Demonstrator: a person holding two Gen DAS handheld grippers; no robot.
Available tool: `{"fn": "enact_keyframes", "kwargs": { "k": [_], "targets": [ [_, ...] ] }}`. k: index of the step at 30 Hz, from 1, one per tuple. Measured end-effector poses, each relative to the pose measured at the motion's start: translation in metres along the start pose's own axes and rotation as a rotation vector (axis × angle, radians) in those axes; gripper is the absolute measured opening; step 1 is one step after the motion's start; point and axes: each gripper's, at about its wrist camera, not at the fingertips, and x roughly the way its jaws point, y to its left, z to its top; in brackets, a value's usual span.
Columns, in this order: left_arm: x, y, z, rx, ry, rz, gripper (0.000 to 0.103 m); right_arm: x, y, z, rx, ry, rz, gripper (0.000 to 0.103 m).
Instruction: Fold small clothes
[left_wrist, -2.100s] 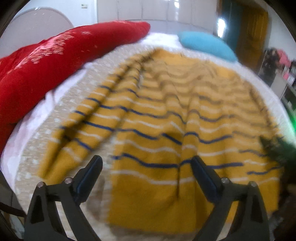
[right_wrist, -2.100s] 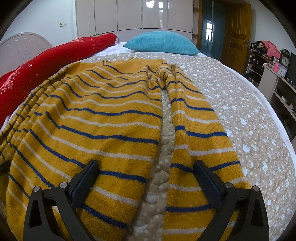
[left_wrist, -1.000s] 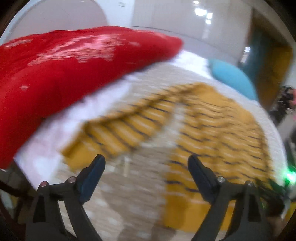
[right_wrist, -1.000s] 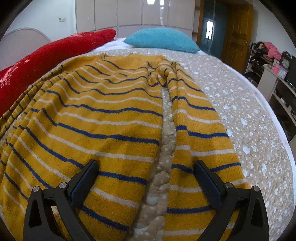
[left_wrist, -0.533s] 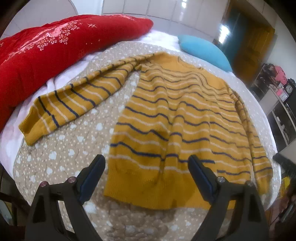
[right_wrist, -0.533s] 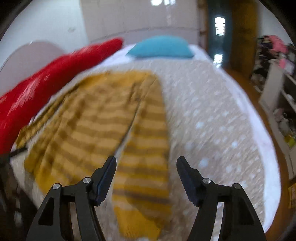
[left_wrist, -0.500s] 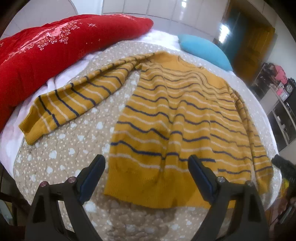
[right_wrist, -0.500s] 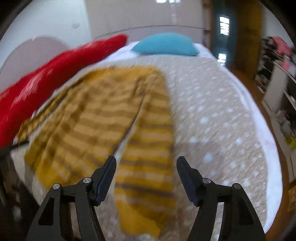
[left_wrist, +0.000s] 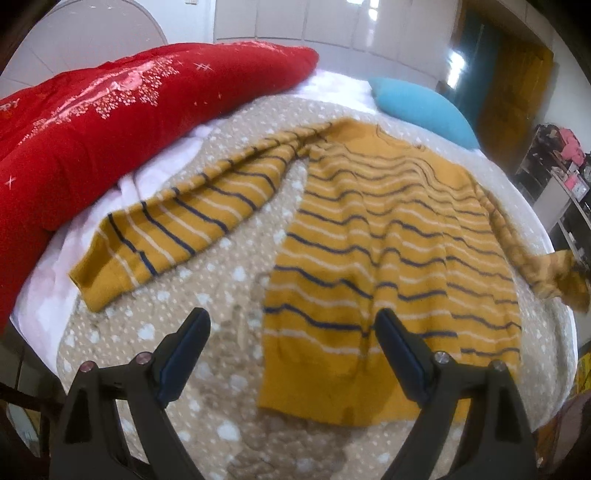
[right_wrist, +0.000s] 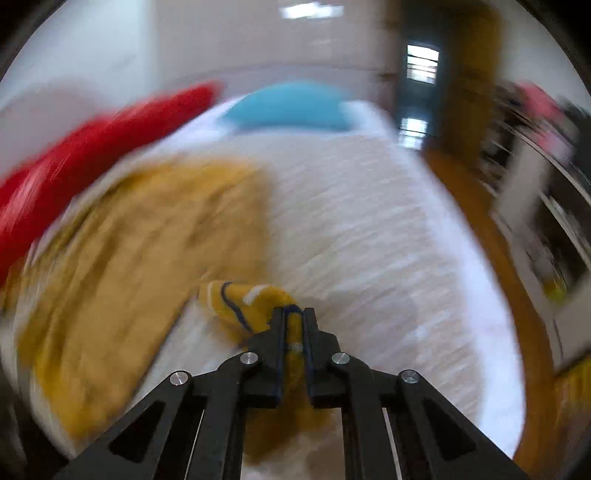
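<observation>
On the bed (left_wrist: 229, 439) the striped sweater (left_wrist: 388, 236) lies flat, collar far, hem near, right gripper (right_wrist: 293, 314) jaws closing, clamped on its right cuff (right_wrist: 243, 299), while the left gripper (left_wrist: 291, 332) hangs wide apart nearest the hem's left corner.

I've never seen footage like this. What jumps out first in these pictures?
A mustard-yellow striped sweater lies spread flat across the dotted bedspread, one sleeve stretched toward a big red quilt at the left and a blue pillow beyond it. The right tool is closing on the cuff of the other sleeve, lifted off the bed, while the left tool hangs open above the sweater's hem.
</observation>
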Motion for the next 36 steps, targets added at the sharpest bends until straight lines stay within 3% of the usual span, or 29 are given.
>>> {"fn": "enact_keyframes", "kwargs": {
  "k": [1,2,3,4,6,7,8,9,13,15,17,20,23,24,25,26,27,29,36],
  "targets": [
    [0.001,0.002,0.002,-0.005,-0.003,0.001,0.09,0.006,-0.027,0.014,0.096,-0.016,-0.097,0.009],
    [0.004,0.006,0.005,-0.014,-0.002,0.002,0.09,0.013,-0.049,0.023,0.169,-0.012,-0.212,0.016],
    [0.006,0.008,0.007,-0.021,0.0,0.004,0.09,0.023,-0.069,0.029,0.229,0.027,-0.328,0.018],
    [0.011,0.012,0.008,-0.026,0.008,0.001,0.09,0.026,-0.083,0.03,0.286,0.063,-0.364,0.018],
    [0.019,0.02,0.009,-0.034,0.028,-0.006,0.09,0.017,-0.084,0.021,0.336,0.043,-0.246,0.023],
    [0.026,0.025,0.009,-0.042,0.044,-0.012,0.09,0.013,-0.074,0.013,0.319,0.039,-0.193,0.03],
    [0.031,0.027,0.009,-0.049,0.057,-0.018,0.09,0.01,-0.057,0.001,0.277,0.051,-0.125,0.043],
    [0.038,0.032,0.008,-0.062,0.077,-0.033,0.09,0.01,-0.045,-0.006,0.252,0.066,-0.062,0.048],
    [0.061,0.041,0.003,-0.111,0.145,-0.125,0.09,0.019,0.026,-0.056,0.227,0.204,0.328,0.048],
    [0.063,0.039,0.0,-0.11,0.133,-0.159,0.091,0.027,0.054,-0.08,0.238,0.274,0.472,0.048],
    [0.064,0.034,-0.001,-0.107,0.133,-0.223,0.091,0.033,0.08,-0.097,0.231,0.316,0.558,0.048],
    [0.065,0.026,-0.004,-0.129,0.147,-0.345,0.091,0.037,0.109,-0.114,0.195,0.329,0.596,0.05],
    [0.068,0.017,-0.007,-0.14,0.147,-0.334,0.091,0.038,0.13,-0.116,0.169,0.297,0.559,0.06],
    [0.068,0.015,-0.007,-0.142,0.144,-0.314,0.079,0.036,0.131,-0.118,0.174,0.28,0.552,0.06],
    [0.068,0.013,-0.007,-0.148,0.145,-0.287,0.047,0.036,0.135,-0.119,0.176,0.268,0.54,0.06],
    [0.07,0.013,-0.006,-0.156,0.16,-0.248,0.028,0.035,0.141,-0.118,0.172,0.26,0.527,0.047],
    [0.072,0.015,-0.005,-0.179,0.186,-0.255,0.013,0.037,0.146,-0.118,0.155,0.261,0.514,0.017],
    [0.069,0.02,-0.003,-0.243,0.201,-0.276,0.013,0.044,0.152,-0.113,0.157,0.279,0.525,0.011],
    [0.007,0.012,-0.021,-0.234,0.136,-0.257,0.013,0.009,0.119,-0.108,0.195,0.263,0.61,0.009]
  ]
}}
